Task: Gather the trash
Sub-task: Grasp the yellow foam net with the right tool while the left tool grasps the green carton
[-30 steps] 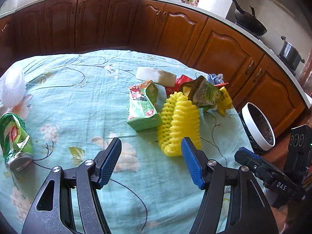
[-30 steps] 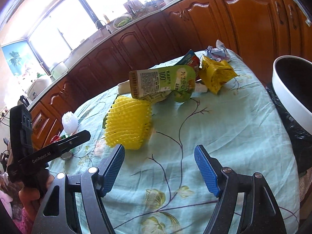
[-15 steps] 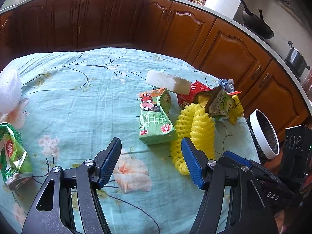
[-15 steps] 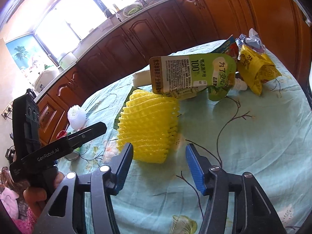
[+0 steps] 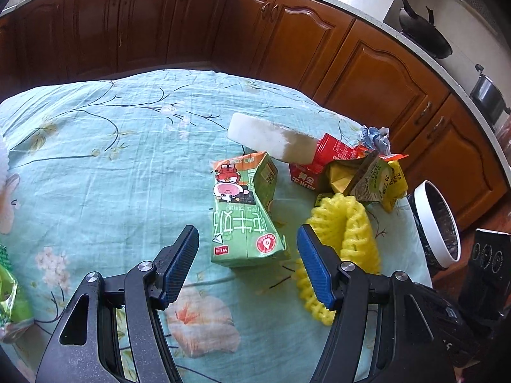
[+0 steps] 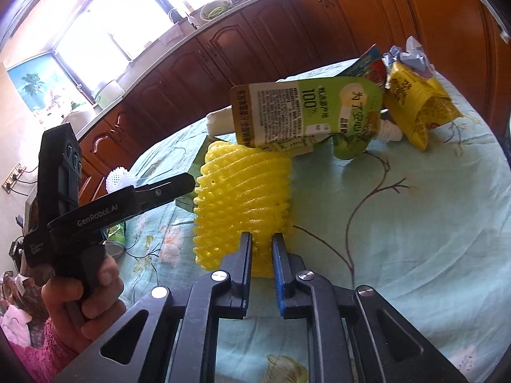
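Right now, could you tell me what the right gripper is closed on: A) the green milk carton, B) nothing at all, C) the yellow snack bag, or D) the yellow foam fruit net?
D: in the right wrist view, the right gripper has its jaws pinched on the near edge of the yellow foam fruit net.

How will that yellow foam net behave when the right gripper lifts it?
The yellow foam net probably squashes: the right gripper has closed nearly shut on its edge. Its open mesh suggests it is light and floppy, so it will likely sag.
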Available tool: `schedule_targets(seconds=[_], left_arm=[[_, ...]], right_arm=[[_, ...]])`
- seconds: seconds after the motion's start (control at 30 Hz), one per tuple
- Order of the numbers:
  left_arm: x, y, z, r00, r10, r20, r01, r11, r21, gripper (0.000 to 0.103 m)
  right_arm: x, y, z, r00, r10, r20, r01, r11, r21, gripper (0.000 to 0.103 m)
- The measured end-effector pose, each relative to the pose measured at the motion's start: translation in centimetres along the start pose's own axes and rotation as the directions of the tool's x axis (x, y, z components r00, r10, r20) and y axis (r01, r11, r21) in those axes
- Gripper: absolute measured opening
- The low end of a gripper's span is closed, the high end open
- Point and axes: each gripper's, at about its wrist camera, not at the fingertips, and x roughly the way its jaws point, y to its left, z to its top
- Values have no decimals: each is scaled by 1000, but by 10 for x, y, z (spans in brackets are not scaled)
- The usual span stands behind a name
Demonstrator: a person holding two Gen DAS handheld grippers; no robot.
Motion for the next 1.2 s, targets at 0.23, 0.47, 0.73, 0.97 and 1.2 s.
schedule_targets(seconds=[0.23,0.47,0.73,0.97,1.2], left_arm=[[19,-1,1,999,19,-37,-19,1000,17,63],[14,-6,-3,1000,15,-21,-14,999,37,52],[-8,-22,-23,1000,12,-8,-11,995,103,52],[-9,-32,-44,998,38,-52,-30,987,159,52],[0,-35,-35,998,46,-47,-40,990,132,53]], right_arm=[[-30,-24,-1,996,-80,44,80,997,17,12],[-30,-29,1,996,-78,46,75,995,58,32],[-19,-22,6,996,-73,60,69,996,59,64],[-11,-19,1,997,-77,29,76,996,36,18],[-27,-22,-5,996,-71,53,69,997,31,13]])
